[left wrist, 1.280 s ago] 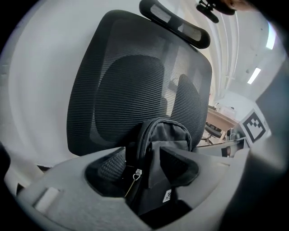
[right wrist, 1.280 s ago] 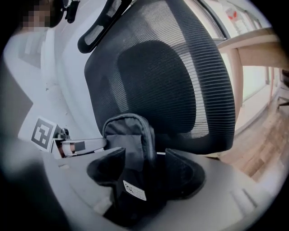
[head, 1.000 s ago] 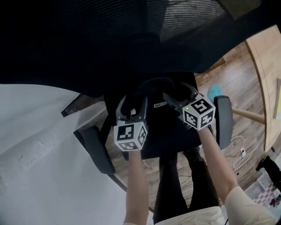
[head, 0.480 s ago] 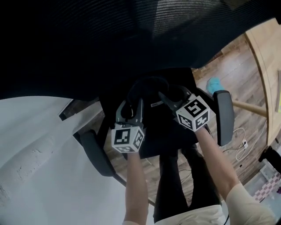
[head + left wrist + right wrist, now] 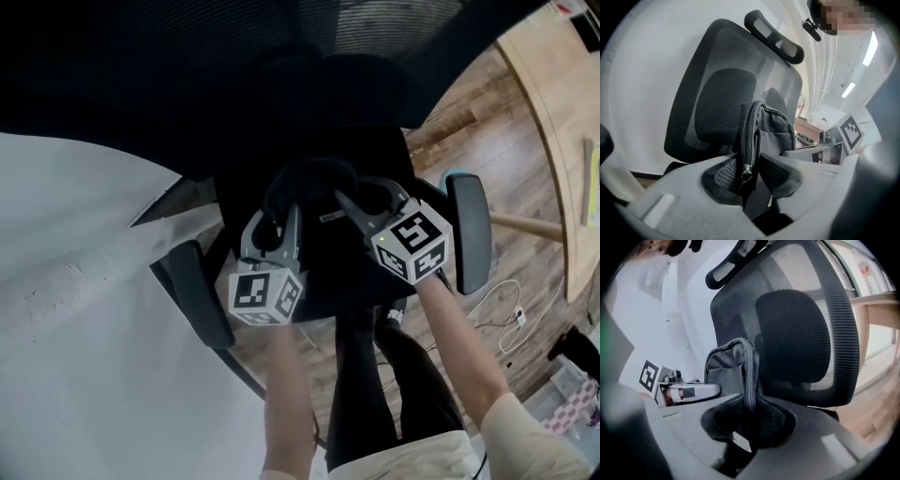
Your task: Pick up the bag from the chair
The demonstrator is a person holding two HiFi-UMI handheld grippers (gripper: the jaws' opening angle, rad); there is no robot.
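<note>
A black bag (image 5: 317, 184) with a zipped rim stands upright on the black office chair's seat (image 5: 349, 277), in front of the mesh backrest (image 5: 712, 93). My left gripper (image 5: 278, 225) is shut on the bag's left edge; in the left gripper view its pads (image 5: 723, 174) pinch the zipper seam of the bag (image 5: 774, 125). My right gripper (image 5: 367, 195) is shut on the right edge; its pads (image 5: 774, 423) squeeze the zipper rim of the bag (image 5: 725, 372). Whether the bag's bottom touches the seat is hidden.
Armrests stand at both sides of the seat, left (image 5: 195, 292) and right (image 5: 466, 230). A headrest (image 5: 776, 37) tops the backrest. White wall (image 5: 75, 328) lies at the left; wooden floor (image 5: 487, 141), a teal object (image 5: 452, 176), white cables (image 5: 502, 314) and a wooden desk (image 5: 562, 103) are at the right.
Both grippers stay shut on the bag and have drifted slightly down and left in the head view. The chair has turned a little in the picture.
</note>
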